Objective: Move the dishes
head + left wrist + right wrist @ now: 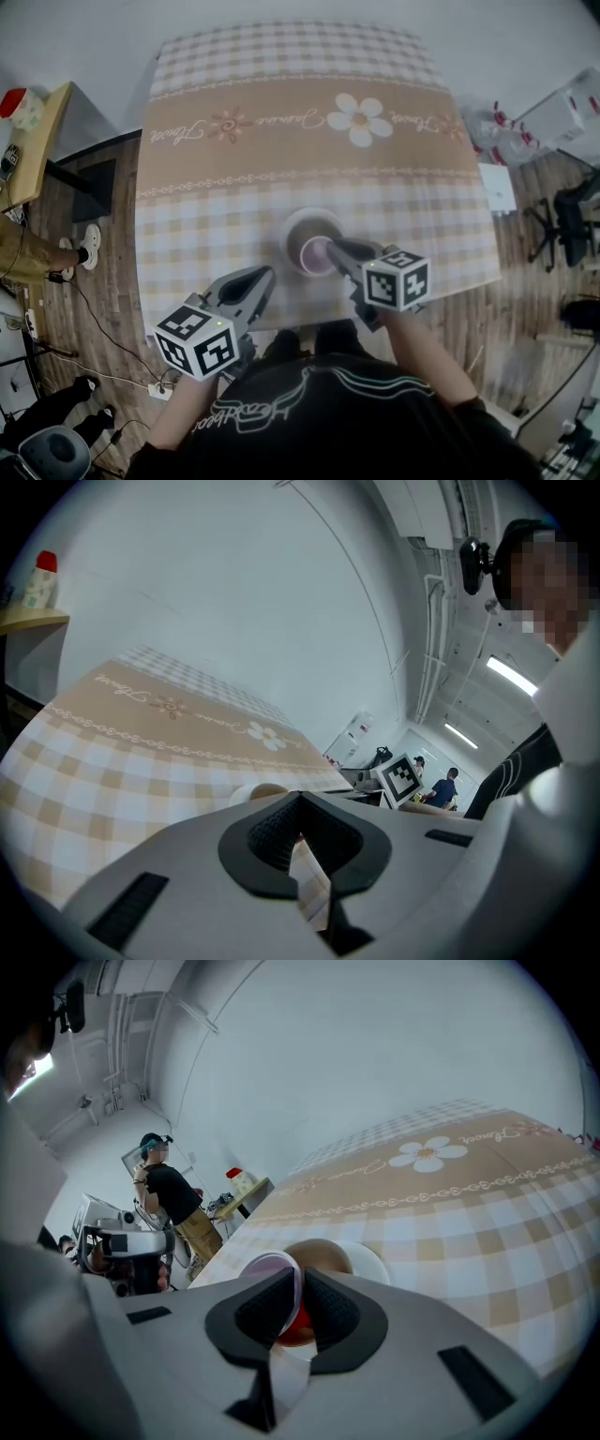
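Observation:
A white dish [296,228] sits near the front edge of the checked tablecloth [281,141], with a small pink cup [317,253] in it. My right gripper [339,251] reaches in from the right and is shut on the cup's rim. The right gripper view shows the pink rim [272,1265] pinched between the pads of that gripper [298,1290], red showing inside the cup and a brownish bowl [319,1252] on the white dish [372,1262] behind. My left gripper [262,276] hovers left of the dish, shut and empty; its view [298,805] shows only cloth beyond the jaws.
A wooden side table [36,141] with a red-capped bottle [17,103] stands at the left, with a person's legs [42,258] beside it. White boxes [553,117] and an office chair [567,220] sit on the floor at the right. Cables lie at the lower left.

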The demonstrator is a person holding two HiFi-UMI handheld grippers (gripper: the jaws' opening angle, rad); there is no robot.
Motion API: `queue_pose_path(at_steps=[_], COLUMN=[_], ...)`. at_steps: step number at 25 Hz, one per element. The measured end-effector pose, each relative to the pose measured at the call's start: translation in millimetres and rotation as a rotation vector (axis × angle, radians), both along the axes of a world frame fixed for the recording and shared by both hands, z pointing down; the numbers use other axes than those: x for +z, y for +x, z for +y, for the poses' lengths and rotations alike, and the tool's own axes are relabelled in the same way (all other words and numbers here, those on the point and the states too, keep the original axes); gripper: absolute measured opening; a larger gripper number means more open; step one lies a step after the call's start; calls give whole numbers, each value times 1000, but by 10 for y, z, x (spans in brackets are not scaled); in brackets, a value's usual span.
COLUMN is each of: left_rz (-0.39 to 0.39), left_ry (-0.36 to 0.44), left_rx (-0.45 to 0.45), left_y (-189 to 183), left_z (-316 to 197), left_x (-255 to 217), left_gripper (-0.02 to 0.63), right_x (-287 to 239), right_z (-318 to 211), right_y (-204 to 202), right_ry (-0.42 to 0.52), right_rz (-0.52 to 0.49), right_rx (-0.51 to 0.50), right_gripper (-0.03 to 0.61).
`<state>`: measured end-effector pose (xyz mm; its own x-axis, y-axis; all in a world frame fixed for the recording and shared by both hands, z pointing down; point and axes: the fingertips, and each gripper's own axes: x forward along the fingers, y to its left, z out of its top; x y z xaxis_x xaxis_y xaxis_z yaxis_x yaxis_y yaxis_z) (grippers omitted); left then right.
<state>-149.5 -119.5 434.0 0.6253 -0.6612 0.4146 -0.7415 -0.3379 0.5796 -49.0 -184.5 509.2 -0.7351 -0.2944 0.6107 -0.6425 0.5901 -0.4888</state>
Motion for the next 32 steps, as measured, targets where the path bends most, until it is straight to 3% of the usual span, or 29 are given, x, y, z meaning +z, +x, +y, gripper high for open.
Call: queue_pose_path(at_steps=[17,32], left_rz=[-1,1], left_ry=[17,40], left_rx=[-2,37], left_y=[199,751], left_z=[-138,-443], left_x=[-103,-131], left_gripper=[-3,-3], right_x=[-570,-910], right_z=[-138,-429], right_y=[170,1099], right_ry=[68,139], right_rz=[-90,-108], right_rx=[8,134], right_gripper=[40,40])
